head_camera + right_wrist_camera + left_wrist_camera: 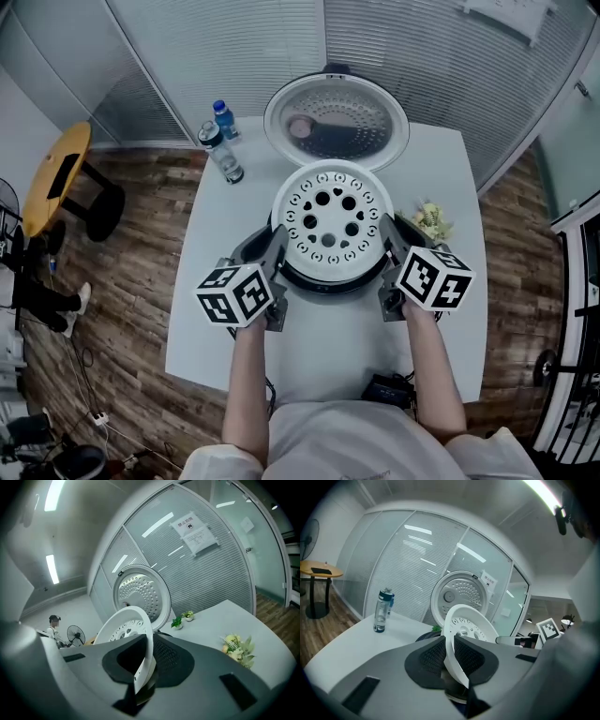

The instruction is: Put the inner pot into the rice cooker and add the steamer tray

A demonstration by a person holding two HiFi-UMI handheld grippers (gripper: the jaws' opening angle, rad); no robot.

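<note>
I have the left hand-held gripper clamped on the left rim of the white steamer tray. In the left gripper view its jaws stand narrow, both dark pads pressed on the thin wall of the tray. The right hand-held gripper grips the opposite rim the same way, and the right gripper view shows its pads closed on the tray's edge. The tray sits level over the mouth of the rice cooker at the middle of the bench. I cannot tell whether it is fully seated. The cooker's lid stands open at the bench's far edge. Two water bottles stand near the far left corner. A small bunch of flowers lies by the right edge, just beside the right hand-held gripper.
</note>
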